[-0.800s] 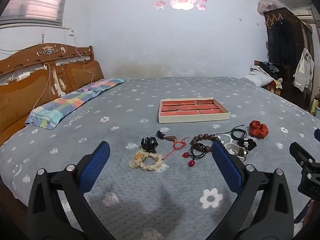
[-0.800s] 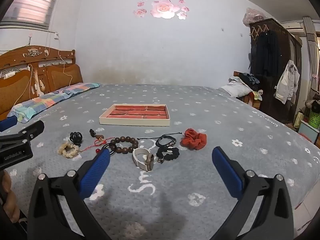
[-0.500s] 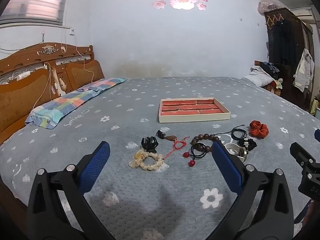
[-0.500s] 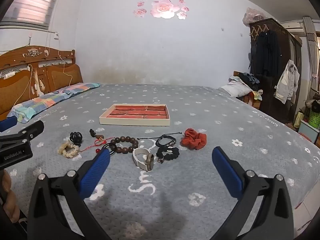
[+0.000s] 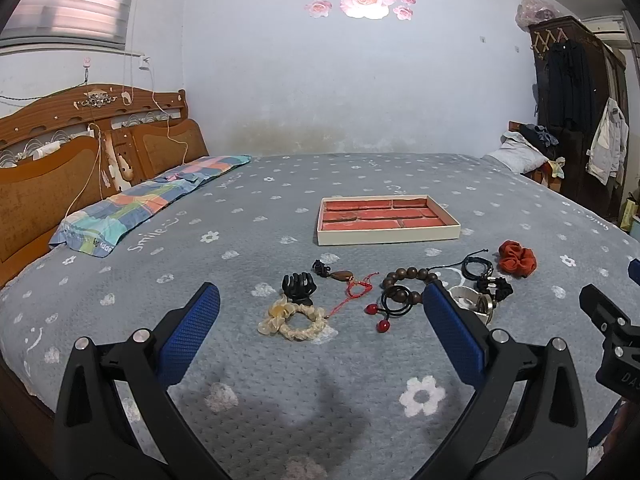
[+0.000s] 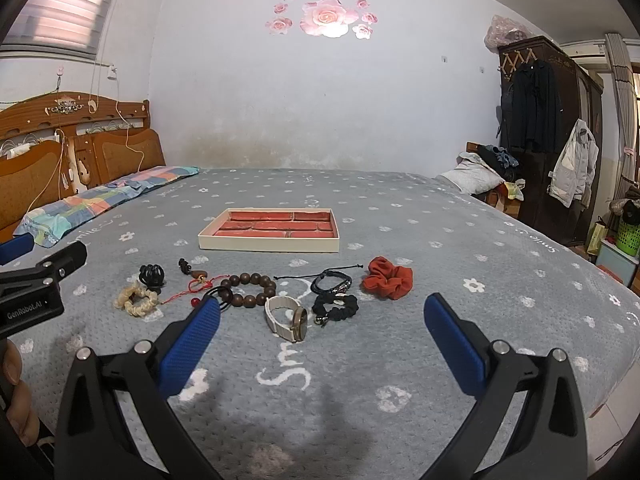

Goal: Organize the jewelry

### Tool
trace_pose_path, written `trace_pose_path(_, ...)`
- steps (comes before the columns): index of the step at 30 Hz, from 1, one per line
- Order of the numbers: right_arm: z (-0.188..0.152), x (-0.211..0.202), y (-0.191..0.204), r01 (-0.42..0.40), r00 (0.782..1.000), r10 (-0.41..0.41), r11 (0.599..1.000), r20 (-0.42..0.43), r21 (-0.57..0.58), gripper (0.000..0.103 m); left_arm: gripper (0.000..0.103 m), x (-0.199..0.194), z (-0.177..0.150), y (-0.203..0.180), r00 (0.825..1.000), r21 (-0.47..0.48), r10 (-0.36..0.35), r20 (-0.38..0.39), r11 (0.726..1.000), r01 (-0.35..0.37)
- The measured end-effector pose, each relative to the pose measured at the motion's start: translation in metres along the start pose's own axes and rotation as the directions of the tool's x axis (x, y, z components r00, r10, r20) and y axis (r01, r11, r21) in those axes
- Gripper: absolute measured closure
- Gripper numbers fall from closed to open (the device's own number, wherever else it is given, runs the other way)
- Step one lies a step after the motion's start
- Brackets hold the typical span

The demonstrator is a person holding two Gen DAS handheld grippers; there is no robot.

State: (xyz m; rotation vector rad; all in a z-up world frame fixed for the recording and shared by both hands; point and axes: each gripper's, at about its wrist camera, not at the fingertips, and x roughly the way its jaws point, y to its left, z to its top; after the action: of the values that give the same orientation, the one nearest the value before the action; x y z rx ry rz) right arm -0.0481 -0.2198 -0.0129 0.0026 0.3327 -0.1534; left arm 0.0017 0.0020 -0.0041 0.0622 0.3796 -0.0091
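Note:
A cream tray with a red brick-pattern lining (image 5: 388, 235) (image 6: 268, 243) lies on the grey bed. In front of it lie a cream scrunchie (image 5: 294, 318) (image 6: 136, 300), a black claw clip (image 5: 298, 286) (image 6: 152, 275), a red cord pendant (image 5: 352, 284), a wooden bead bracelet (image 5: 408, 278) (image 6: 250, 290), a cherry hair tie (image 5: 394, 306), a white watch (image 6: 290, 318), black cord bracelets (image 6: 331, 282), a black scrunchie (image 6: 335, 307) and a red scrunchie (image 5: 517, 258) (image 6: 387, 278). My left gripper (image 5: 320, 328) is open and empty, short of the cream scrunchie. My right gripper (image 6: 320, 328) is open and empty, short of the watch.
A patchwork pillow (image 5: 148, 204) lies by the wooden headboard (image 5: 80, 152) on the left. A dark wardrobe with hanging clothes (image 6: 552, 136) stands at the right beyond the bed's edge. The bed's near edge runs just below both grippers.

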Motion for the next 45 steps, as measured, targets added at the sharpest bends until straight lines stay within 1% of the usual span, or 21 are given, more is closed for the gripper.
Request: trace_pose_path(45, 0.0004, -0.0011, -0.0008, 0.013, 1.000, -0.013, 1.000, 0.006, 0.002, 0.004, 0.005, -0.0017, 0.0023, -0.0045, 1.000, -0.002, -0.016, -0.006, 1.000, 0.016)
